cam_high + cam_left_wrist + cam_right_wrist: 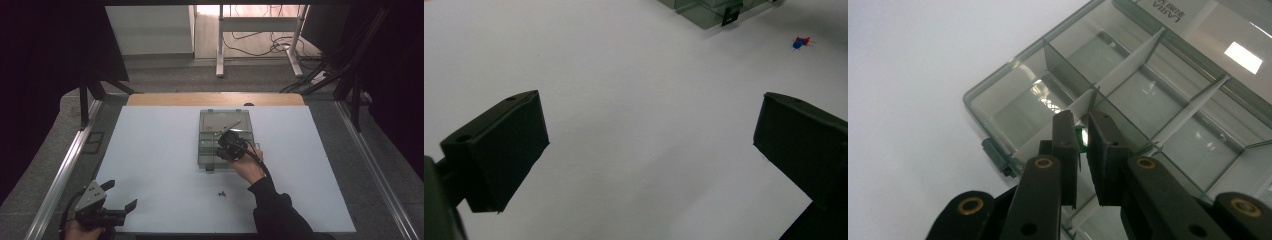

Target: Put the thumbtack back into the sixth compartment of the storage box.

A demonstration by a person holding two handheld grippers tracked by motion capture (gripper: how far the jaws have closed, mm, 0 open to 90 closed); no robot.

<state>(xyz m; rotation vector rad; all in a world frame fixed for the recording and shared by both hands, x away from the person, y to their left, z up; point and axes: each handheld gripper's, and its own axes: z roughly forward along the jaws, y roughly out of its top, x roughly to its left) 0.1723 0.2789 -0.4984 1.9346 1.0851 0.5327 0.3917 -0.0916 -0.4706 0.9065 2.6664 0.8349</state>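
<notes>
Pinching a small green pin (1079, 136), the right tongs (1083, 135) are held nearly closed over the open box (207, 150), so the pin can be dropped into a compartment; that forearm is stretched forward. The left tongs (120, 195) rest released at the near-left surface (160, 150), kept clear. A blue-red pin (222, 193) lies near.

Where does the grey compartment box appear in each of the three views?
High view: the compartment box lies at the table's centre, lid open, under the right claw.
Left gripper view: one corner of the box with its black latch sits at the top edge.
Right gripper view: the box takes the centre and right, beyond the claw.
Shared landmark: the black latch on the box's front wall.
</notes>
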